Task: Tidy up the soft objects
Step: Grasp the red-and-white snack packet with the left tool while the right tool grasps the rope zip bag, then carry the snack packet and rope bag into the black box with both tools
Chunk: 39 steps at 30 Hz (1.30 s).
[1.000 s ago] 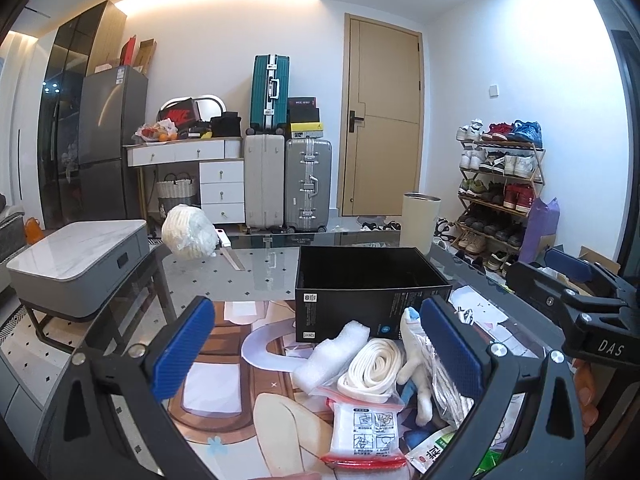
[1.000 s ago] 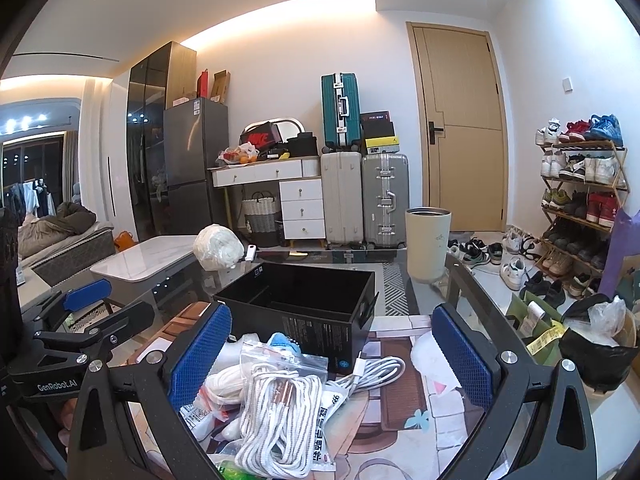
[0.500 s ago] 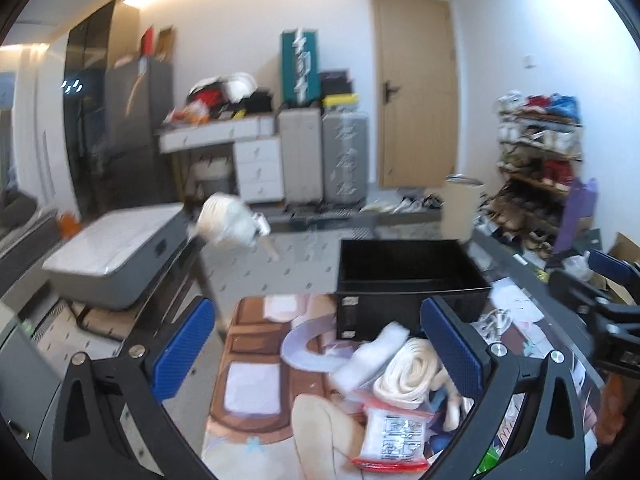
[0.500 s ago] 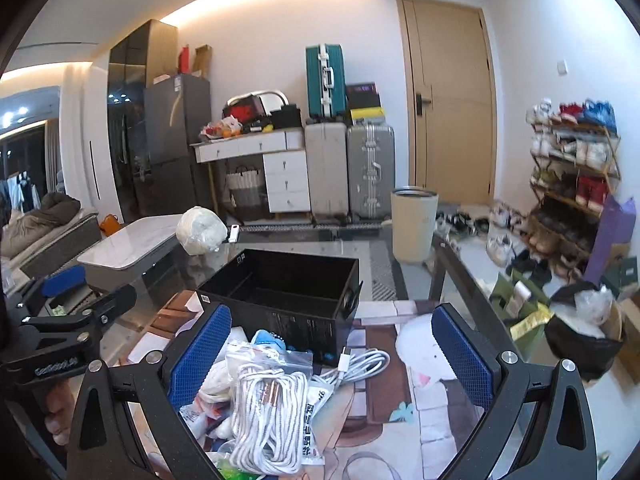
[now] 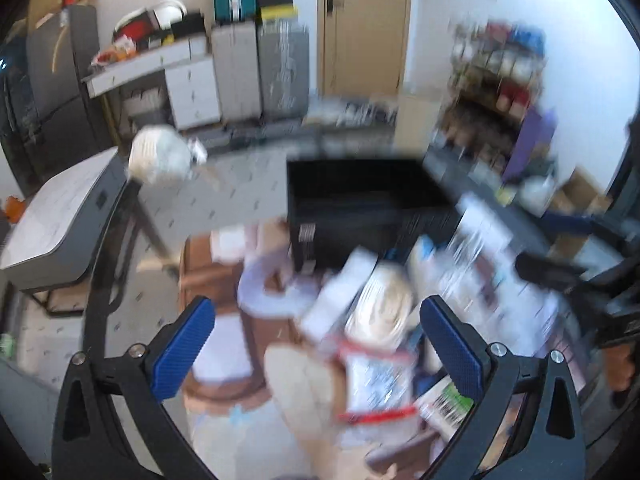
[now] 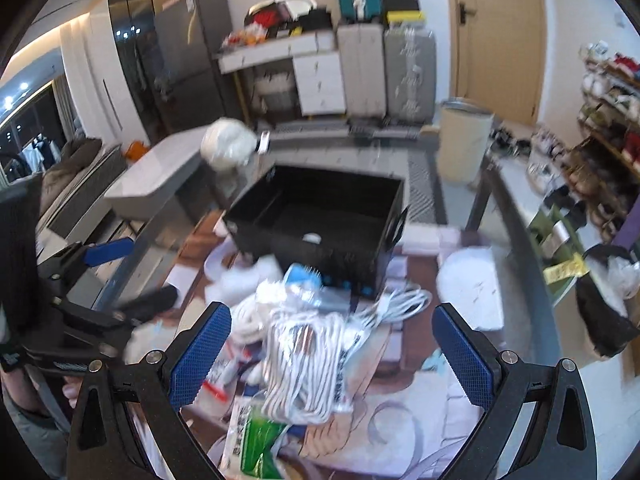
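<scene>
The whole left wrist view is smeared by motion blur: the pile (image 5: 372, 320) at 5 o'clock shows only pale shapes, and the print on the red-edged bag (image 5: 374, 380) cannot be read. The shoe rack (image 5: 496, 80) at 2 o'clock is streaks. In the right wrist view the box (image 6: 320, 220) hides part of the pile behind its near wall (labels unreadable), and the green packet (image 6: 256, 444) runs off the edge at 6 o'clock.
</scene>
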### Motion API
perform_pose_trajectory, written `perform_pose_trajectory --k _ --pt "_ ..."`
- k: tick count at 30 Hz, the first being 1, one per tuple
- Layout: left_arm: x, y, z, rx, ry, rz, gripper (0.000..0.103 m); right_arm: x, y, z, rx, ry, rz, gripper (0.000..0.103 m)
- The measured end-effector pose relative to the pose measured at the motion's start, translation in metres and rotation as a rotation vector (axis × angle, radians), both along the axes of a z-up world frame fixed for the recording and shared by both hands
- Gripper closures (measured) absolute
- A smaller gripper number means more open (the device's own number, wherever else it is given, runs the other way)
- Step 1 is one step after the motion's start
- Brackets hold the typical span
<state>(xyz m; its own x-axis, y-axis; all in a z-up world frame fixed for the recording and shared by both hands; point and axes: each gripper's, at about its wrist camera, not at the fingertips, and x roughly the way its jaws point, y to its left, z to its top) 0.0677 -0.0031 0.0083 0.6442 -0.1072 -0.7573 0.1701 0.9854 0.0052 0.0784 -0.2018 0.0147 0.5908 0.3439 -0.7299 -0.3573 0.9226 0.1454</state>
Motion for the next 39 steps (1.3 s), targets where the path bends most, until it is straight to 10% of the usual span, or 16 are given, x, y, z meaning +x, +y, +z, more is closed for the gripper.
perform_pose_trajectory --k 12,17,22,39 --pt "0.000 -0.026 -0.051 0.046 0.203 -0.126 0.012 0.016 0.018 -0.071 -0.051 0.225 0.090 0.006" --pt "0.001 -0.031 -0.057 0.053 0.227 -0.144 0.012 0.020 0.020 -0.085 -0.046 0.275 0.110 0.042" --pt "0.000 -0.033 -0.065 0.055 0.262 -0.168 0.057 0.016 0.020 -0.086 -0.079 0.272 0.115 0.058" --pt "0.000 -0.005 -0.055 0.012 0.225 -0.087 0.060 0.006 0.006 -0.081 -0.095 0.266 0.103 0.070"
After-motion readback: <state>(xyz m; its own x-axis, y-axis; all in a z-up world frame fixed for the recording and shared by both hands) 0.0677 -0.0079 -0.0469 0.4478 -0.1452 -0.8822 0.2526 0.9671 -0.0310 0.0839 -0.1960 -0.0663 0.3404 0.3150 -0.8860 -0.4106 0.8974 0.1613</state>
